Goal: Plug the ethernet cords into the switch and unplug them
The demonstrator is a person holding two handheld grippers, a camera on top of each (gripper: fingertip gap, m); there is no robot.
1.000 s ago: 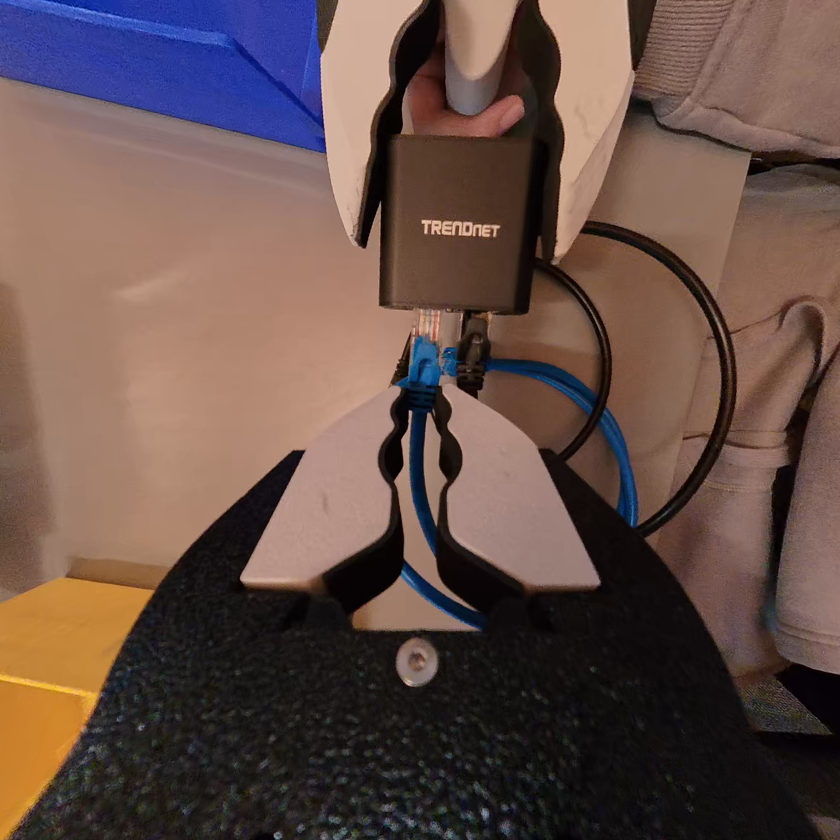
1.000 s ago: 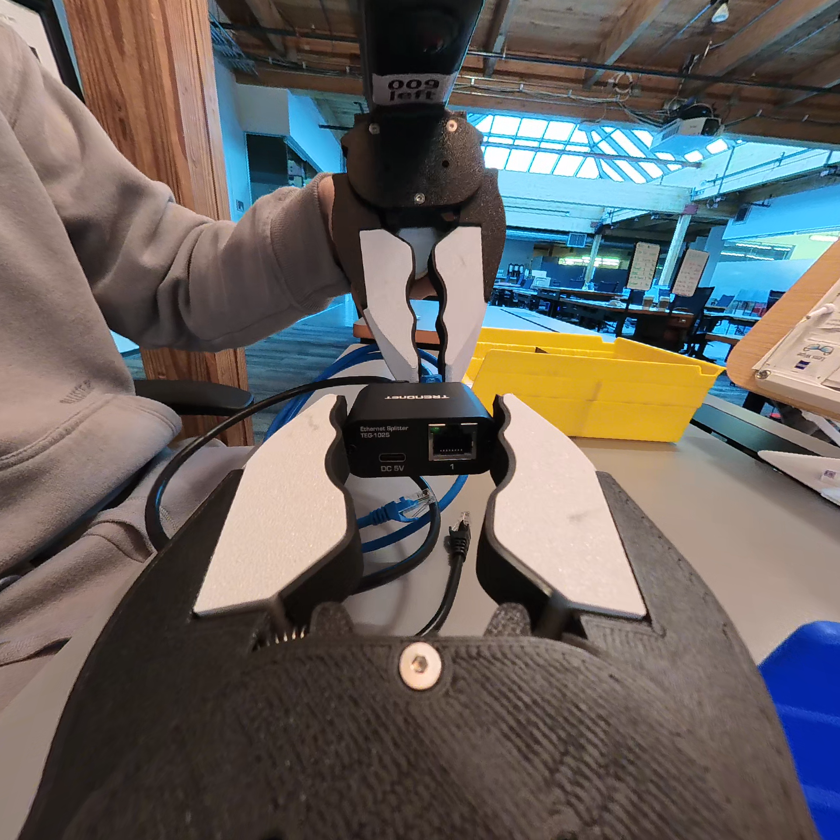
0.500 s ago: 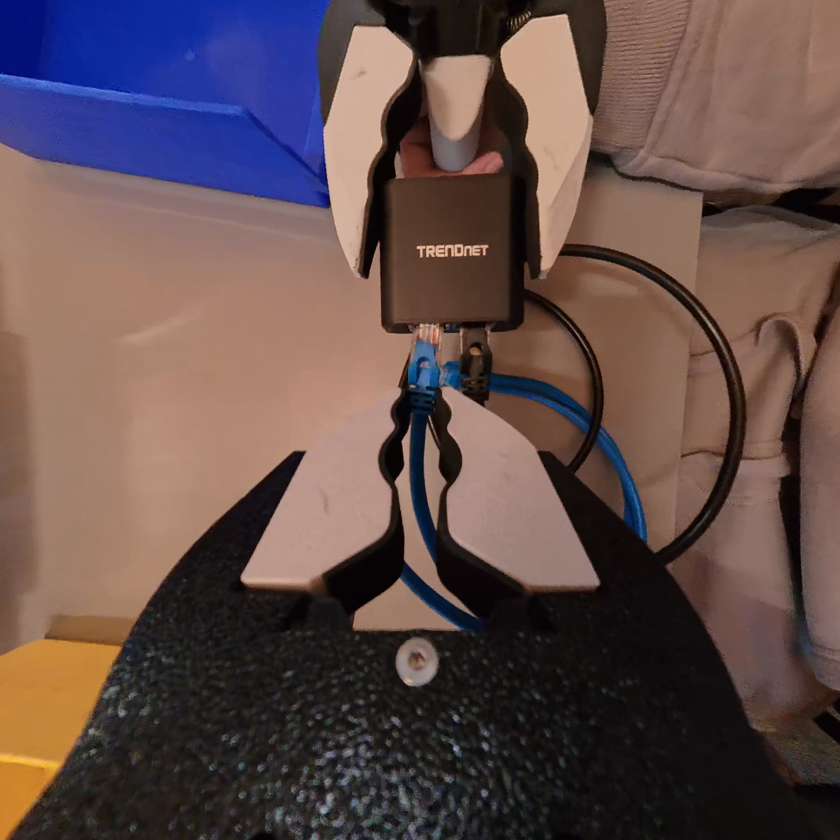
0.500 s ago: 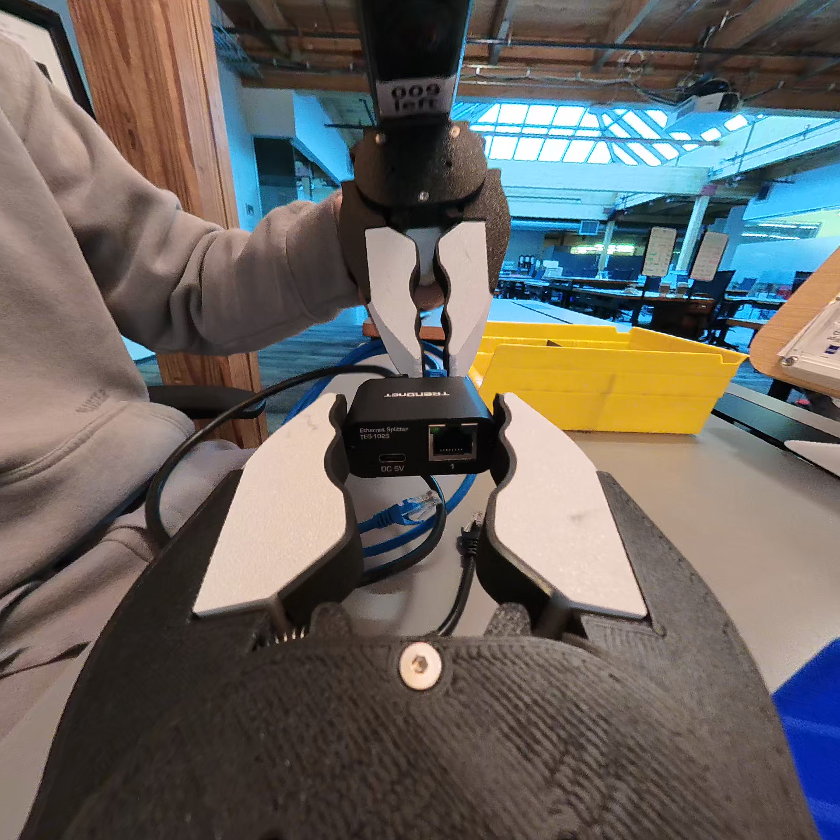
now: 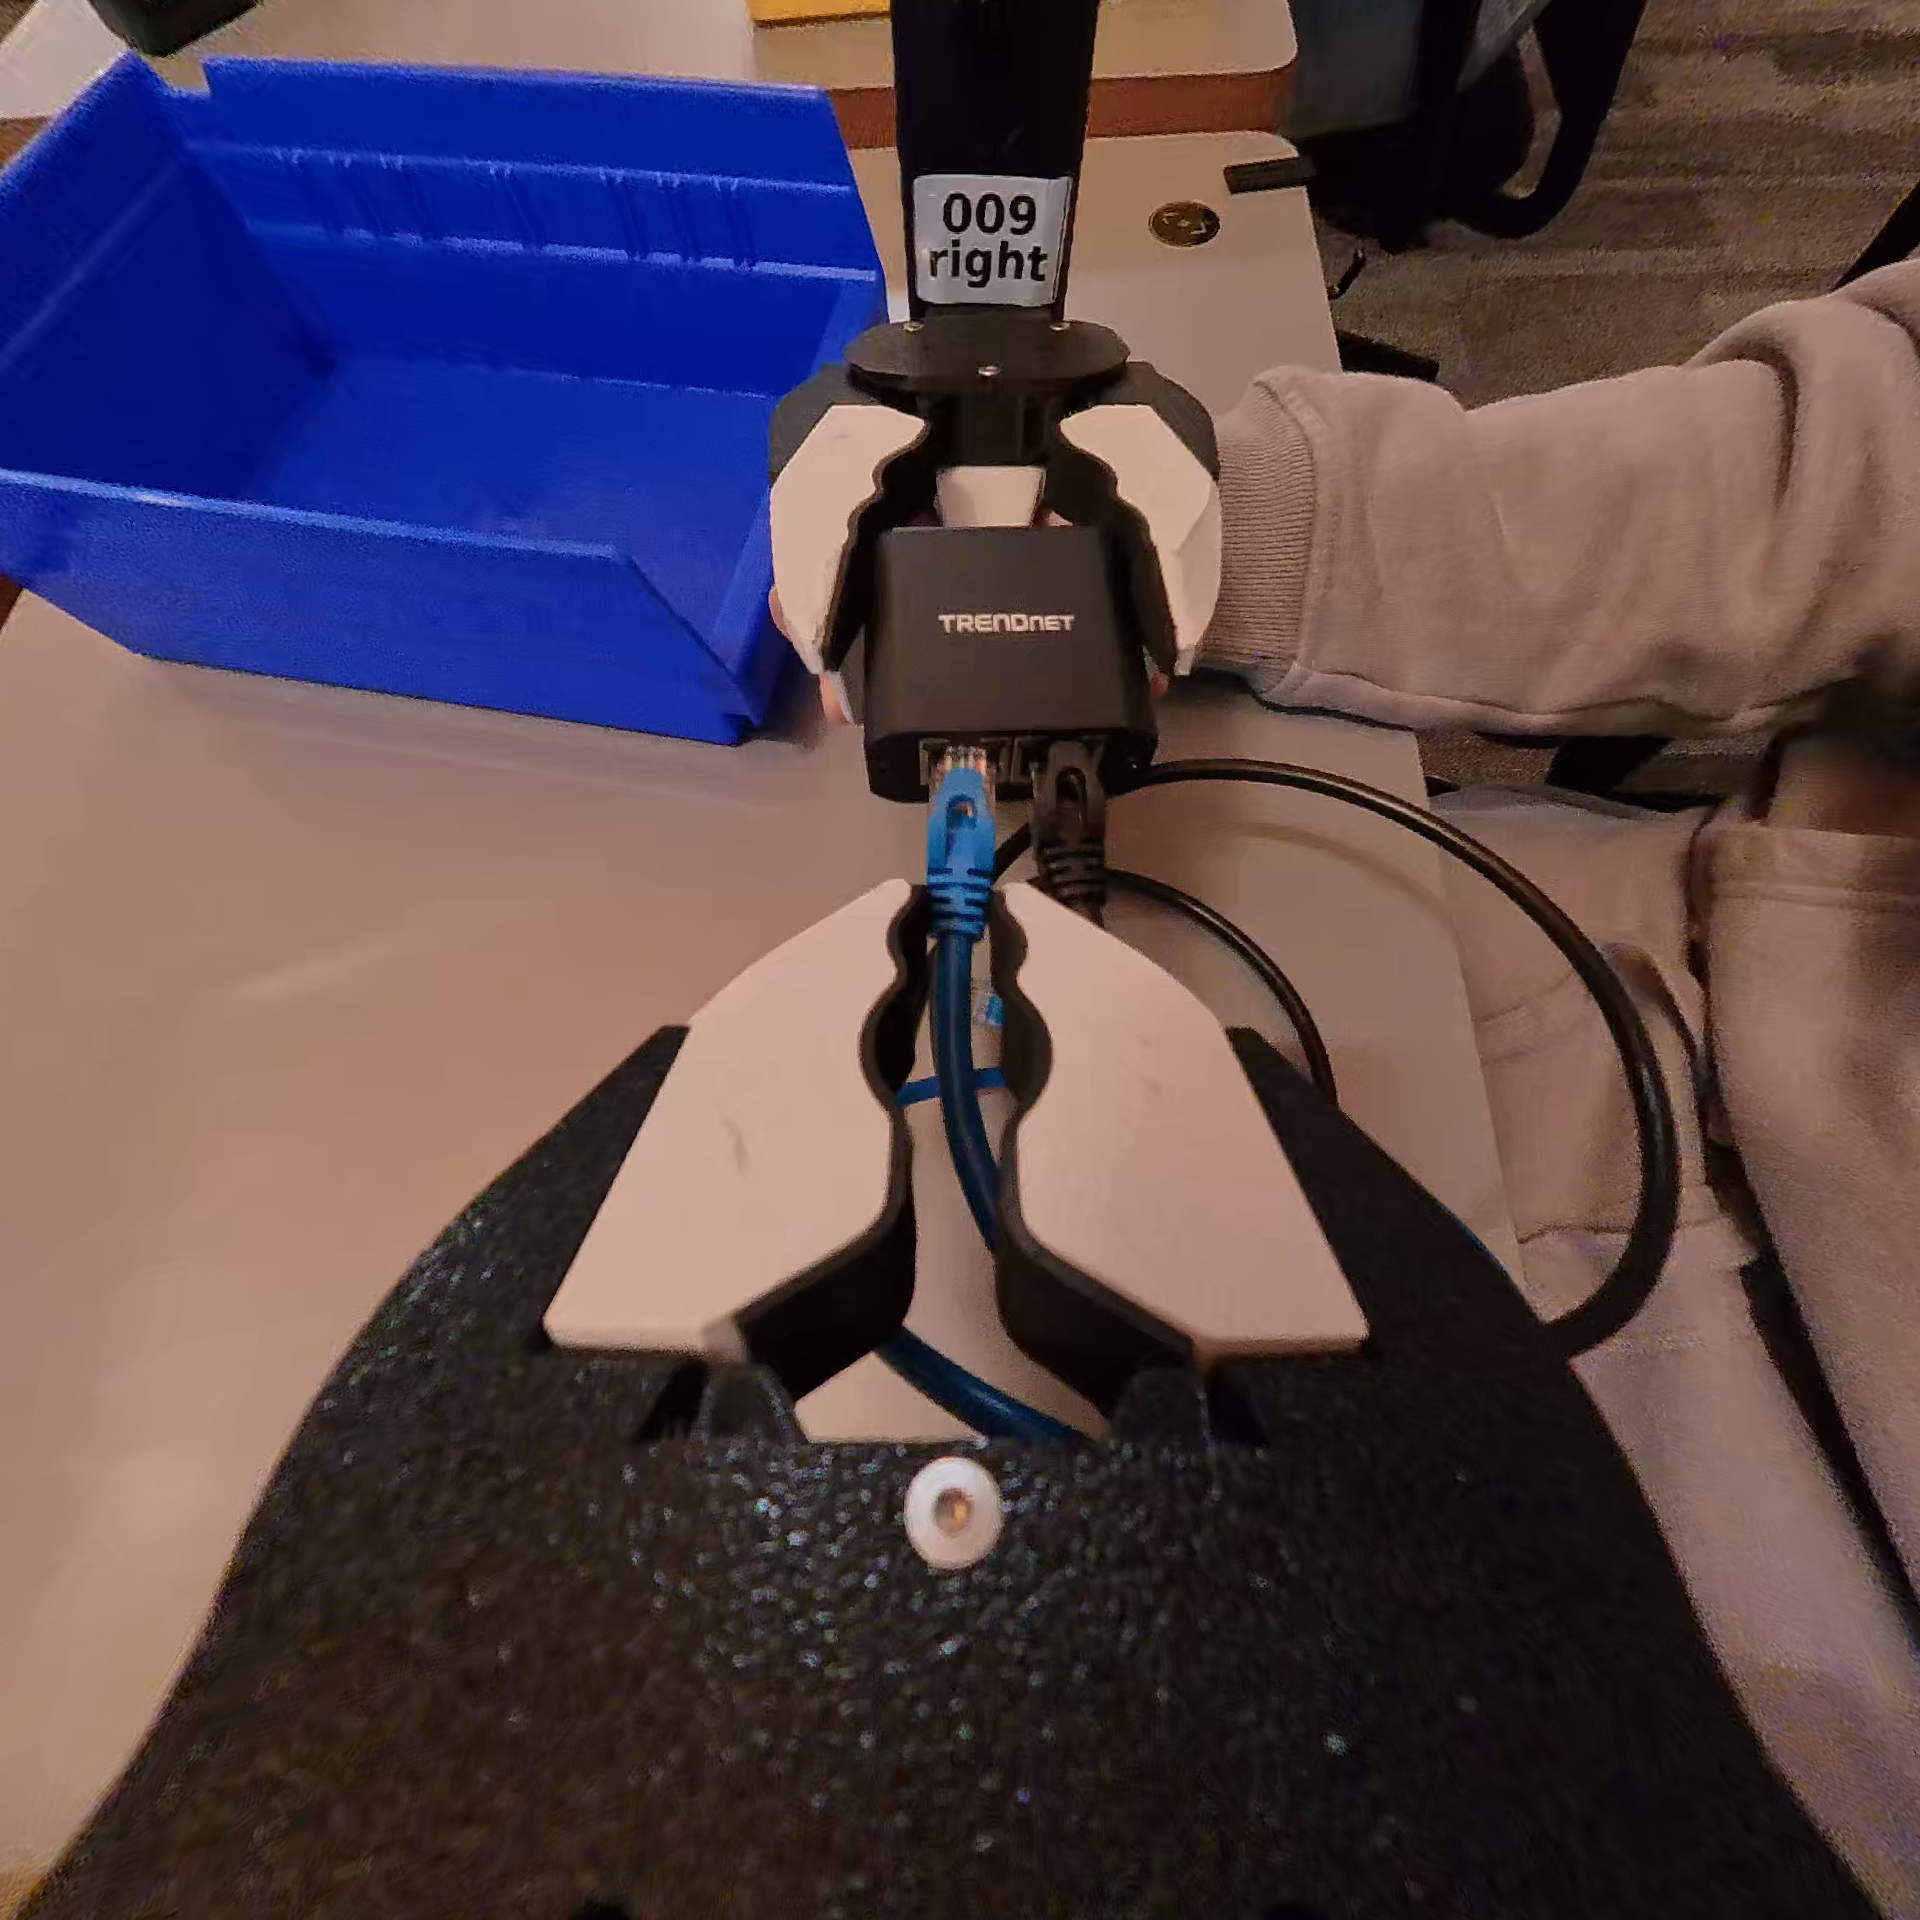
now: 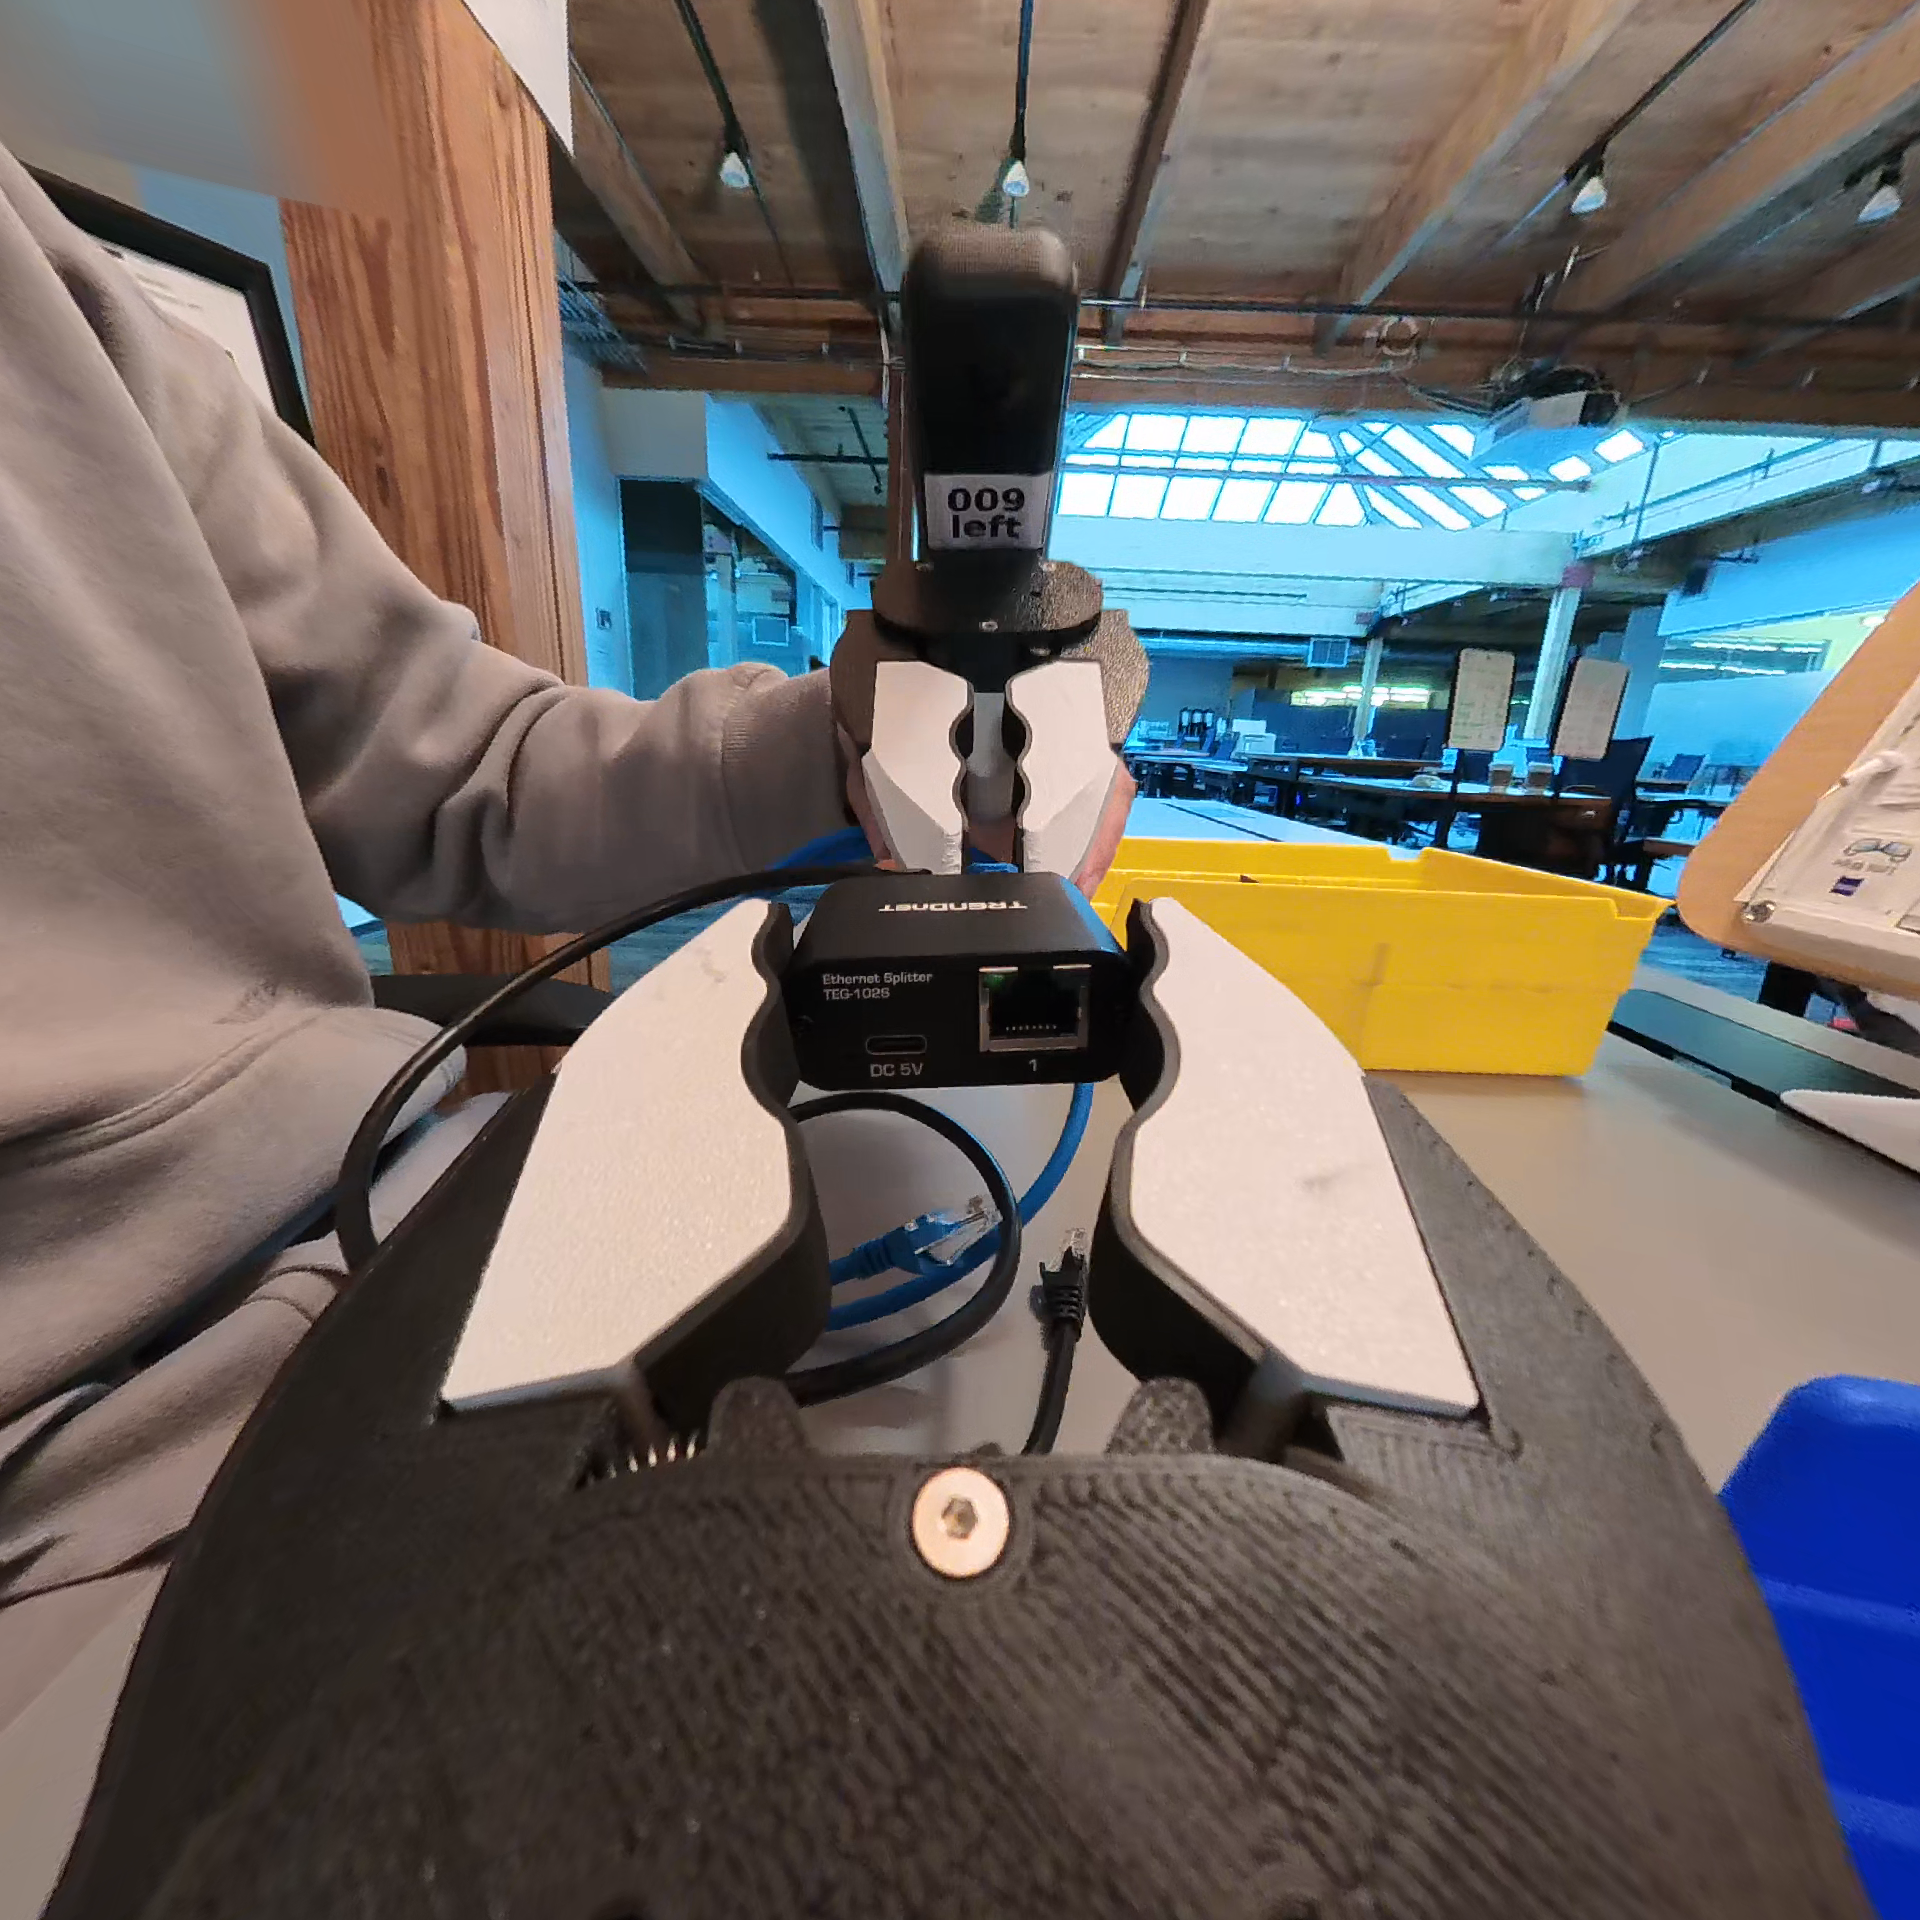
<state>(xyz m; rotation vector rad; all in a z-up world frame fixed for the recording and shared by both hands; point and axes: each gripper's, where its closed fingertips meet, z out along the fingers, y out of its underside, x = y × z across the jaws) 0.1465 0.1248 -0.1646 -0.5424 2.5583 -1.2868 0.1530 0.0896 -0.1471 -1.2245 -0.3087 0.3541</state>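
Observation:
The black switch is clamped sideways between the fingers of my right gripper, above the table. In the left wrist view, a blue ethernet cord has its clear plug in the left port. A black cord is plugged in beside it. My left gripper is shut on the blue cord's boot just behind the plug. In the right wrist view, my right gripper holds the switch, whose near port is empty. My left gripper is behind it. A loose blue plug and a loose black plug lie below.
A blue bin stands on the grey table behind and left of the switch. A yellow bin stands on the opposite side. A person's grey sleeves and lap border the table edge. The cords loop over that edge. Spacing between my two grippers at the tips: around 5 centimetres.
Both grippers have tilted together with the switch, so the blue bin and the ceiling come into view. Both grips are unchanged. The blue plug stays at its port.

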